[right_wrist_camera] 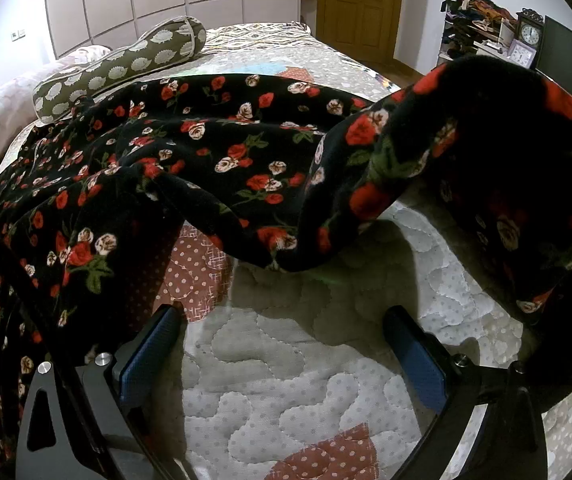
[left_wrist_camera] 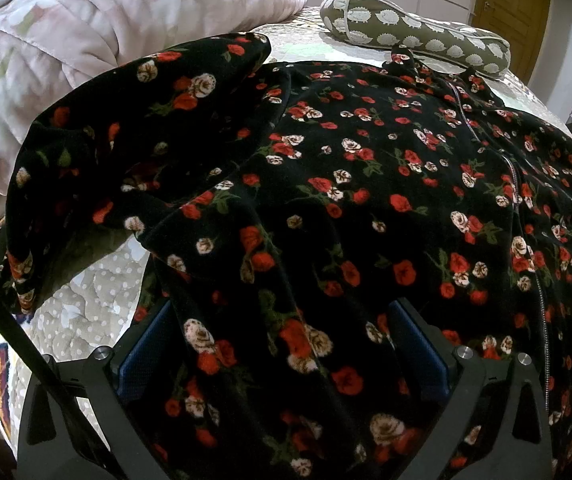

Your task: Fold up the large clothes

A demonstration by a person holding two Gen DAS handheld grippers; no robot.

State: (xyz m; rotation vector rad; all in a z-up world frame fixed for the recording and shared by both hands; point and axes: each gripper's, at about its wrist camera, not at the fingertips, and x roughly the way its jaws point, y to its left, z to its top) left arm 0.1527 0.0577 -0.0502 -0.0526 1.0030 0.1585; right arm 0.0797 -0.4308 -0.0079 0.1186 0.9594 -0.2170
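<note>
Nearest in the left wrist view, the left gripper (left_wrist_camera: 282, 344) is sitting w/ its jaws spread wide, and the black floral robe (left_wrist_camera: 365, 184) is bunching up between and over the blue pads (left_wrist_camera: 148, 348), so fabric is lying in the gap but not being pinched. In the right wrist view the right gripper (right_wrist_camera: 286, 344) is also showing jaws wide apart, hovering over bare quilted bedspread (right_wrist_camera: 286, 380) w/ nothing between them; a sleeve (right_wrist_camera: 485, 152) of the robe (right_wrist_camera: 222, 152) is arching over on the right, just above the right finger. The robe is lying spread across the bed, zip front facing up, its other sleeve (left_wrist_camera: 106, 160) folding over toward the left in the left wrist view. Beyond it, a hedgehog-print bolster (left_wrist_camera: 417, 36) is lying across the bed, touching the robe's far edge, w/ a pink blanket (left_wrist_camera: 86, 40) piling up at the left. Farthest back, a wooden door (right_wrist_camera: 359, 4) and a cluttered shelf w/ clocks (right_wrist_camera: 525, 40) are showing
</note>
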